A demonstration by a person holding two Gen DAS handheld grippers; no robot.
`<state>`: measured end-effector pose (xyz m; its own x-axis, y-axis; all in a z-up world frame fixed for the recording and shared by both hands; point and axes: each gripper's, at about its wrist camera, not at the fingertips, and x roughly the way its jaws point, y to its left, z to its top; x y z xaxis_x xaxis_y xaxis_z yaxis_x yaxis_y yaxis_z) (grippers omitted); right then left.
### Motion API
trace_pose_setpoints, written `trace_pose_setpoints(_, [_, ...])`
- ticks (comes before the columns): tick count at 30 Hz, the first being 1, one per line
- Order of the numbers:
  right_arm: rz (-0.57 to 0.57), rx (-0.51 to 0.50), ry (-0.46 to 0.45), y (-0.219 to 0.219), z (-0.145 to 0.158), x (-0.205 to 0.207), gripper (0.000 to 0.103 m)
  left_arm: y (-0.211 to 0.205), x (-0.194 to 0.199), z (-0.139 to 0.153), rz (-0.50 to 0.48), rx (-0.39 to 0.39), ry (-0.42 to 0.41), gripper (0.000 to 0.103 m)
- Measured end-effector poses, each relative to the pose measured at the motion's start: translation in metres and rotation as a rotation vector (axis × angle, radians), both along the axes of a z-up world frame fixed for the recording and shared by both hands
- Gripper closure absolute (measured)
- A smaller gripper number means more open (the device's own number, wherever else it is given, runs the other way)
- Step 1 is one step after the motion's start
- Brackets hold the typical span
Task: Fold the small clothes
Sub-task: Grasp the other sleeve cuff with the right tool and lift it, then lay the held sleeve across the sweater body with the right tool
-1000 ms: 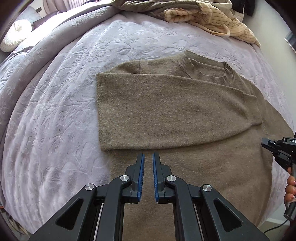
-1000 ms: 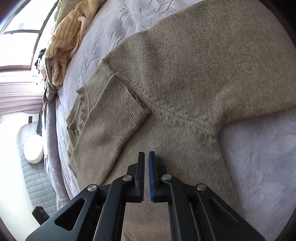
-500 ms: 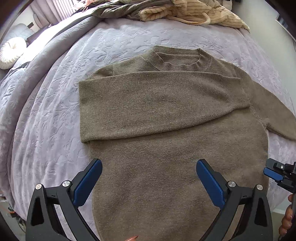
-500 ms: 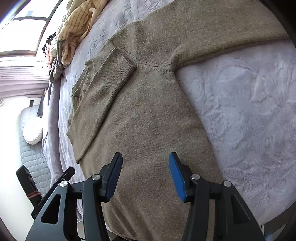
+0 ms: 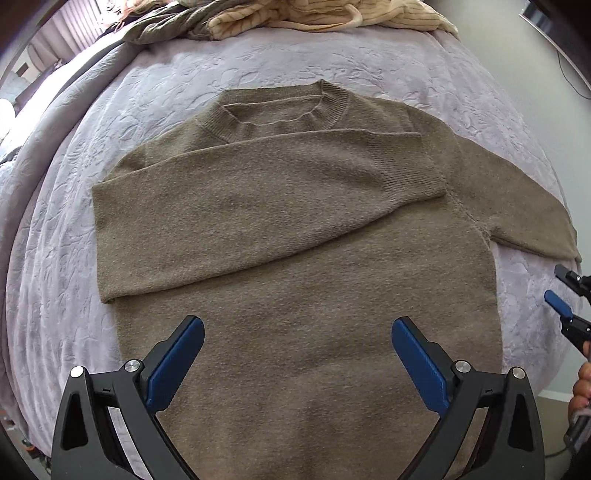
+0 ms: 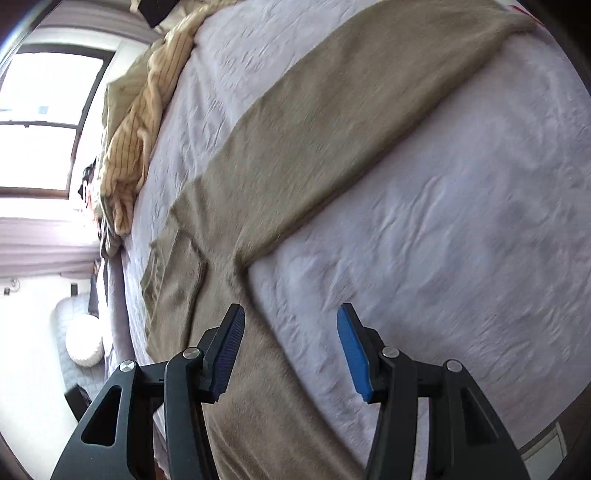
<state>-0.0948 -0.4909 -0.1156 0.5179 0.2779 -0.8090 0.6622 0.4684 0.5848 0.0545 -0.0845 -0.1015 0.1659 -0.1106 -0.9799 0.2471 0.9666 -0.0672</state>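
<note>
The left claw [image 5: 297, 354] is wide open and holds nothing. It hangs over the bottom part of the brown sweater [image 5: 295, 258]. The right claw [image 6: 290, 347] is wide open too, with nothing in it, over the sweater's side edge. The sweater lies flat on the purple bed cover [image 5: 55, 240]. One sleeve [image 5: 258, 206] is folded across its chest. The other sleeve [image 6: 332, 122] sticks straight out.

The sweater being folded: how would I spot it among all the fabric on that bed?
Start at the lilac bedspread that covers the bed. The sweater lies flat in its middle, olive-brown knit, round collar away from the camera, one sleeve folded across the chest. Unlike the striped cream garment heaped at the far edge, it is plain and spread out smooth.
</note>
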Motion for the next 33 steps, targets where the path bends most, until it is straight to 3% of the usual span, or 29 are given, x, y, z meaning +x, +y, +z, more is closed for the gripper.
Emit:
trace_pose_setpoints(3, [-0.154,-0.05,-0.041,-0.055,0.005,-0.018,0.044,-0.016,0.002,0.001,0.003,-0.027,0.009,0.001])
trace_pose_setpoints(6, [-0.305,-0.03,-0.081,-0.101,0.002,-0.034,0.043,-0.033,0.004,0.002,-0.01,-0.037,0.01,0.001])
trace_pose_setpoints(11, [-0.498,0.08,-0.178,-0.151,-0.013,-0.048,0.043,-0.059,0.004,0.0,-0.045,-0.038,0.012,0.001])
trace_pose_setpoints(15, [-0.591,0.212,-0.251,-0.162,-0.03,-0.046,0.043,-0.071,0.004,-0.003,-0.059,-0.036,0.022,0.001])
trace_pose_setpoints(16, [-0.61,0.252,-0.271,-0.162,-0.035,-0.044,0.049,-0.072,0.005,-0.003,-0.058,-0.04,0.024,0.001])
trace_pose_setpoints(17, [-0.625,0.297,-0.296,-0.163,-0.04,-0.044,0.074,-0.073,0.005,-0.003,-0.058,-0.044,0.025,0.001])
trace_pose_setpoints(18, [-0.628,0.334,-0.313,-0.164,-0.044,-0.044,0.088,-0.074,0.005,-0.004,-0.059,-0.045,0.027,0.001])
trace_pose_setpoints(19, [-0.625,0.361,-0.33,-0.161,-0.046,-0.041,0.096,-0.073,0.005,-0.004,-0.059,-0.046,0.028,0.001])
trace_pose_setpoints(25, [-0.442,0.381,-0.493,-0.136,-0.015,-0.004,0.097,-0.054,0.009,-0.001,-0.017,-0.068,0.022,0.001])
trace_pose_setpoints(28, [-0.285,0.37,-0.538,-0.111,0.01,0.035,0.097,-0.037,0.012,0.0,0.015,-0.067,0.012,0.001])
trace_pose_setpoints(33, [0.042,0.327,-0.544,-0.033,0.044,0.117,0.097,0.006,0.014,0.0,0.098,-0.066,0.001,0.001])
